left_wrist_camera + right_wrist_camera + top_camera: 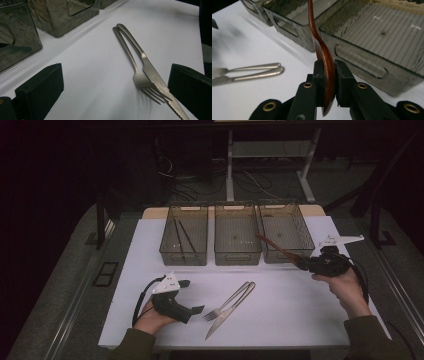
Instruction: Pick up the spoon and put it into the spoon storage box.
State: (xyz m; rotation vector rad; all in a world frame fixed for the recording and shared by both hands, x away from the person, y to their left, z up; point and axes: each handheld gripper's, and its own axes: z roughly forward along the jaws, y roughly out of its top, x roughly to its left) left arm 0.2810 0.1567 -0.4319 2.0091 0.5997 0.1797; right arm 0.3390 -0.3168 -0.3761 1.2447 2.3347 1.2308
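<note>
Wooden spoon (325, 60) sat clamped in right fingers (320, 72) near the right bin (285, 232); left fingers (40, 87) gaped wide; lowering inside seemed next.

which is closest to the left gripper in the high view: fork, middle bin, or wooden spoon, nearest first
1. fork, on the table just right of the left gripper
2. middle bin, farther back, centre of the row
3. wooden spoon, far right, clamped in the right gripper
</note>
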